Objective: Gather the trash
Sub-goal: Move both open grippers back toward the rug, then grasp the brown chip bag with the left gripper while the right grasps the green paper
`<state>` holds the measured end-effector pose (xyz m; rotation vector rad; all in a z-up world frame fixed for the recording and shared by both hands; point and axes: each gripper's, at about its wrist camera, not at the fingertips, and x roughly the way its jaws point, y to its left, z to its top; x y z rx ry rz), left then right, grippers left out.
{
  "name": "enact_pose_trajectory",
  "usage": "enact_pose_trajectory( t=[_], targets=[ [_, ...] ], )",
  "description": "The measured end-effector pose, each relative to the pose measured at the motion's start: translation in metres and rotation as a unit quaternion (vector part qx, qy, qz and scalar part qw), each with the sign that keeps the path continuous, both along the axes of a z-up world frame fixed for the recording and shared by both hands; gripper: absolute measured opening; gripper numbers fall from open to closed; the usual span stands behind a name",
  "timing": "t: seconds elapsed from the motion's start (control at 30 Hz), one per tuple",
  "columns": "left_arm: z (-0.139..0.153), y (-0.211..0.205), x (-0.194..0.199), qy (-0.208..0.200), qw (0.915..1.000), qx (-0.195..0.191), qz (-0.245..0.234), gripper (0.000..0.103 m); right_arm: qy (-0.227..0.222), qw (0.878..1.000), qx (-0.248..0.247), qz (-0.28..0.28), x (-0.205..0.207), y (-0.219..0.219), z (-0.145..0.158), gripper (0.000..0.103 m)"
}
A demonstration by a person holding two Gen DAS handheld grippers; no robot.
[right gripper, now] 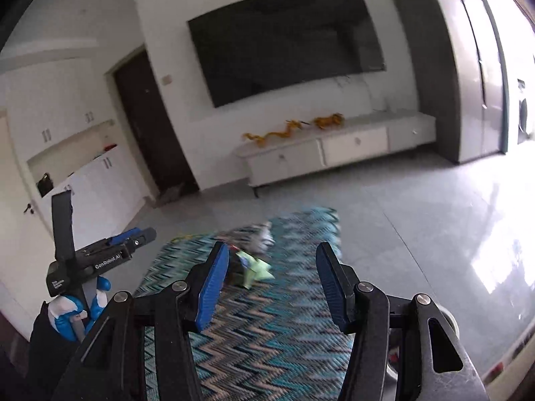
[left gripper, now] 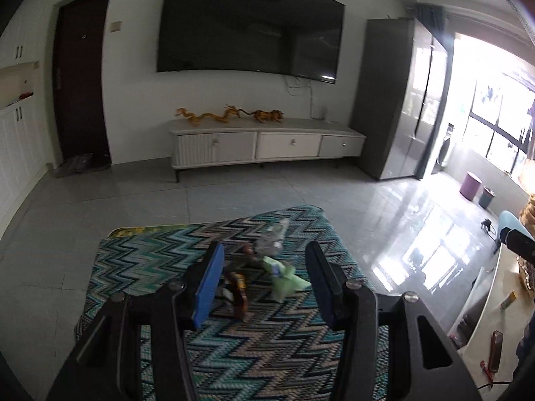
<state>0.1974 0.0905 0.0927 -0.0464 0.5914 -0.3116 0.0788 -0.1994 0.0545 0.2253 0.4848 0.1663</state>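
Both tongs gape wide and hold nothing. The left tongs (left gripper: 264, 284) hang above a zigzag rug (left gripper: 150, 260), and the trash lies on the rug just ahead, between their blue pads: a green wrapper (left gripper: 284, 279), a brown wrapper (left gripper: 237, 292) nearer the left pad, and a clear plastic bottle (left gripper: 272, 239) beyond. The right tongs (right gripper: 272, 282) see the same pile ahead toward their left pad, blurred, with the green wrapper (right gripper: 254, 269) plainest.

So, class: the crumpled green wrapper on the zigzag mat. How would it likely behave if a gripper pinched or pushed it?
The green wrapper looks thin and creased, so it would probably crumple rather than hold shape. It seems light for its size, so a push may skid it across the zigzag mat. It touches the brown packet, which might get dragged along.
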Motion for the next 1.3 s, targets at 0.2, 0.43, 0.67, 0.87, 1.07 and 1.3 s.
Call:
enact_pose_trajectory(
  t=[0.2,0.43,0.67,0.87,1.07,1.3],
  targets=[
    [-0.059,0.019,0.042,0.056,0.9983,-0.014,0.011,0.049,0.046,0.999,-0.008,0.027,0.055,0.032,-0.041,0.054],
    [-0.138,0.007,0.097,0.116,0.9931,-0.017,-0.002,0.049,0.100,0.994,-0.007,0.037,0.131,0.040,-0.101,0.055],
    [-0.197,-0.005,0.140,0.146,0.9889,-0.017,-0.016,0.050,0.133,0.989,-0.011,0.068,0.201,0.062,-0.159,0.060],
    [-0.230,-0.013,0.155,0.165,0.9857,-0.012,-0.032,0.049,0.169,0.981,-0.015,0.089,0.246,0.087,-0.211,0.060],
    [-0.232,-0.011,0.151,0.150,0.9879,-0.018,-0.035,0.041,0.186,0.978,-0.004,0.094,0.271,0.094,-0.241,0.060],
    [-0.229,-0.011,0.142,0.139,0.9892,-0.019,-0.043,0.030,0.185,0.977,0.017,0.104,0.255,0.091,-0.236,0.027]
  ],
)
